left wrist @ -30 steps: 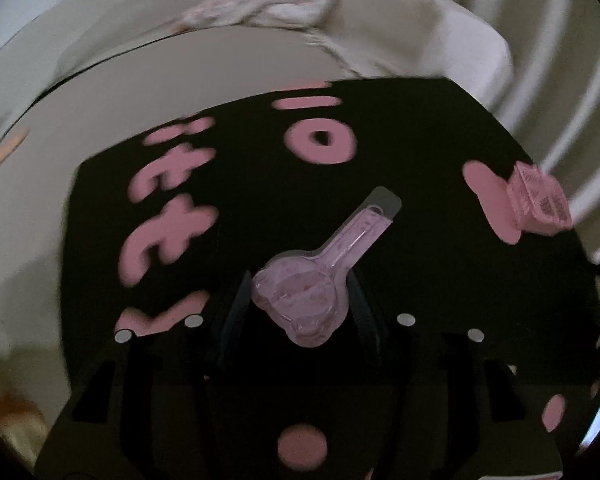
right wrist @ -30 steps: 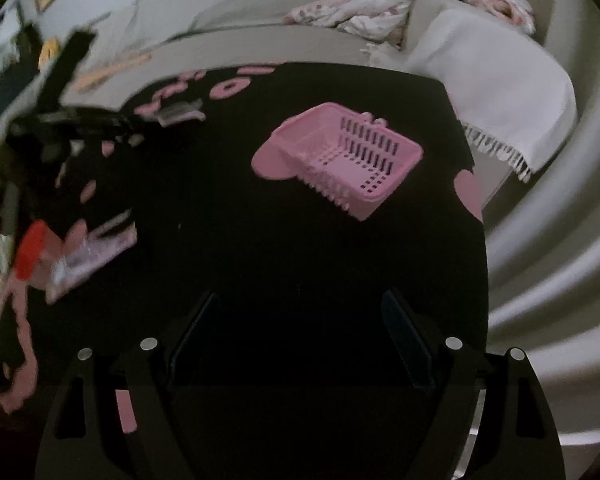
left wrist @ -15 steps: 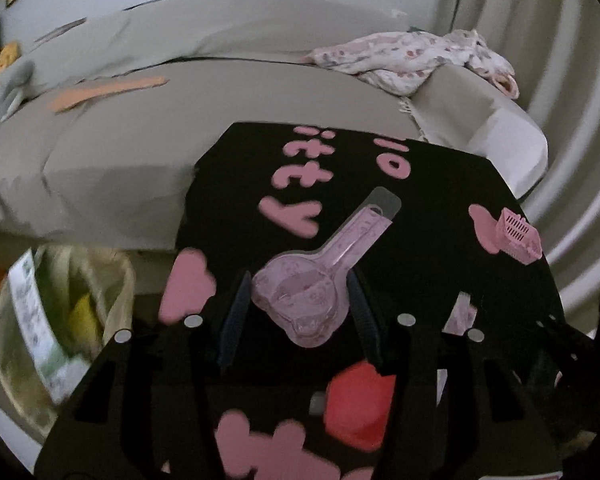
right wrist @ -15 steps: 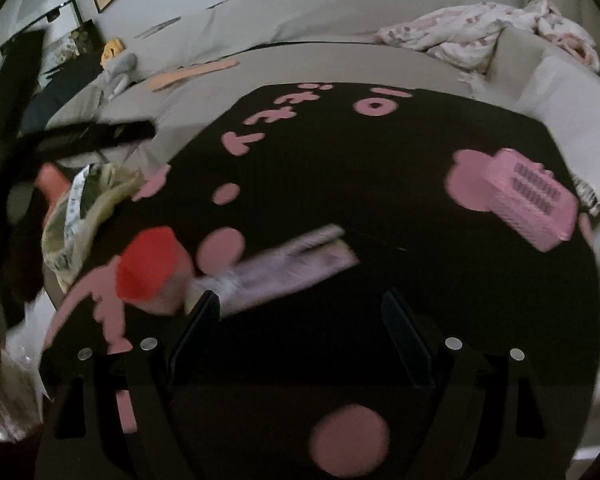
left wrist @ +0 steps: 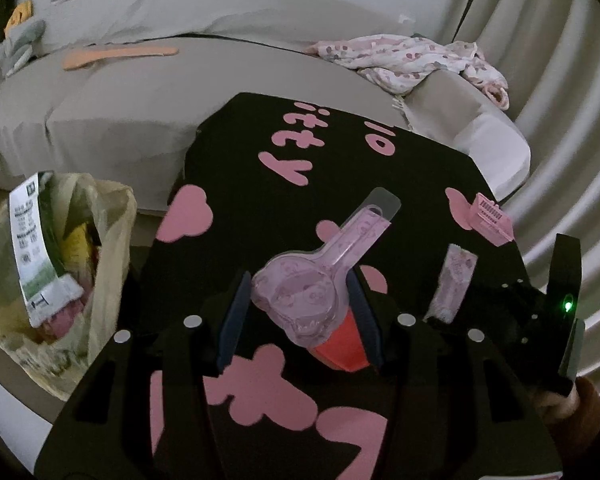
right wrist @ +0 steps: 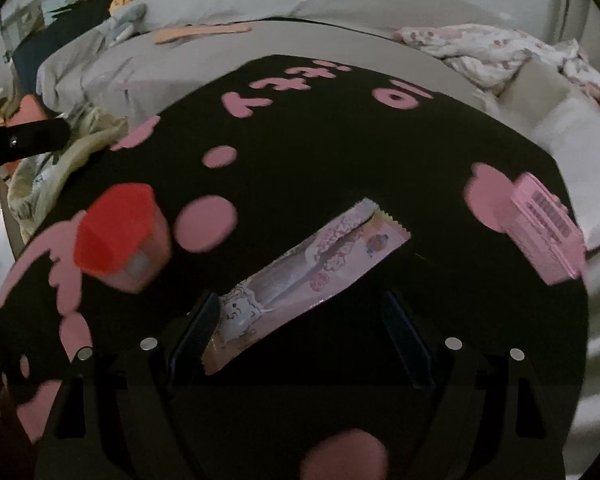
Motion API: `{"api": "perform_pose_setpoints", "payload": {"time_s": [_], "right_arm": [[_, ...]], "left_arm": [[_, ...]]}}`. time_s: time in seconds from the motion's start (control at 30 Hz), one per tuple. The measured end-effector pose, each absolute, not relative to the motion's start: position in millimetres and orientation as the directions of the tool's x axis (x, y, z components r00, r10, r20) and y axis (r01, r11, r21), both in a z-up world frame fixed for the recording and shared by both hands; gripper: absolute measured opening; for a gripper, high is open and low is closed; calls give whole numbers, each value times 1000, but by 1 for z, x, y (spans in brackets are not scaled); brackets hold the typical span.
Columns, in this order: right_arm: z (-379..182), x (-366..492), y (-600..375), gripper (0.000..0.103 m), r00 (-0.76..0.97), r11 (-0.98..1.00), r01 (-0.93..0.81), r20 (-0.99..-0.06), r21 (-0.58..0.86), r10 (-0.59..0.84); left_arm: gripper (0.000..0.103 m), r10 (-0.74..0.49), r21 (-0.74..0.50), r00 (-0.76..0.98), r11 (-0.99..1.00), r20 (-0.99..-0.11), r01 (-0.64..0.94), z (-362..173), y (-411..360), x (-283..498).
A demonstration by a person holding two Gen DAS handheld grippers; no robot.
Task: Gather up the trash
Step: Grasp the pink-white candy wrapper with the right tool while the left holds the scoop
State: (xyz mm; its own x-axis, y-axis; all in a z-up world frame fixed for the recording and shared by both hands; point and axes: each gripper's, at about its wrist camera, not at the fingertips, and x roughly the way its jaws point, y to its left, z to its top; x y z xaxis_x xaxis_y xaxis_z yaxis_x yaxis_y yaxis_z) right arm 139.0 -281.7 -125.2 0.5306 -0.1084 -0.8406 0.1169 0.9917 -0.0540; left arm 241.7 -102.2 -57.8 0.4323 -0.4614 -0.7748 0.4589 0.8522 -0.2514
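Tilting steeply downward, left tool (left wrist: 300,312) clamps plastic blister pack (left wrist: 316,280); right tool (right wrist: 300,340) gapes above wrapper (right wrist: 300,272).

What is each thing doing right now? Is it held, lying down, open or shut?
Left tool: shut on the clear pink spoon-shaped plastic package.
Right tool: open, hovering over the wrapper.
Long pink snack wrapper: lying flat on the black table with pink shapes, not gripped.
Red-lidded cup: standing on the table.
Small pink plastic basket: on the table.
Yellowish plastic trash bag: open, partly filled.

Red cup (right wrist: 118,236) beside wrapper (right wrist: 312,276)
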Motion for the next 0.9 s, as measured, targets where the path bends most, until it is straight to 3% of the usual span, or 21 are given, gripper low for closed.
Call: {"api": "perform_pose_setpoints", "payload": {"time_s": [0.13, 0.6, 0.73, 0.83, 0.9], "right_arm": [[-121, 116, -315, 79, 521, 977, 188, -833, -99, -185], [-117, 87, -344, 79, 580, 923, 350, -811, 161, -78], [-119, 113, -344, 58, 567, 929, 348, -817, 127, -100], [-119, 125, -341, 31, 553, 945, 317, -826, 87, -109], [-116, 125, -338, 19, 564, 951, 289, -822, 106, -80]], "left_arm": [[47, -486, -275, 410, 837, -772, 473, -60, -105, 231], [47, -500, -257, 411, 817, -762, 516, -58, -127, 205], [47, -496, -259, 410, 820, -765, 510, -59, -123, 203], [47, -493, -262, 404, 822, -770, 505, -61, -120, 202], [47, -494, -268, 398, 823, -773, 501, -64, -119, 201]]}}
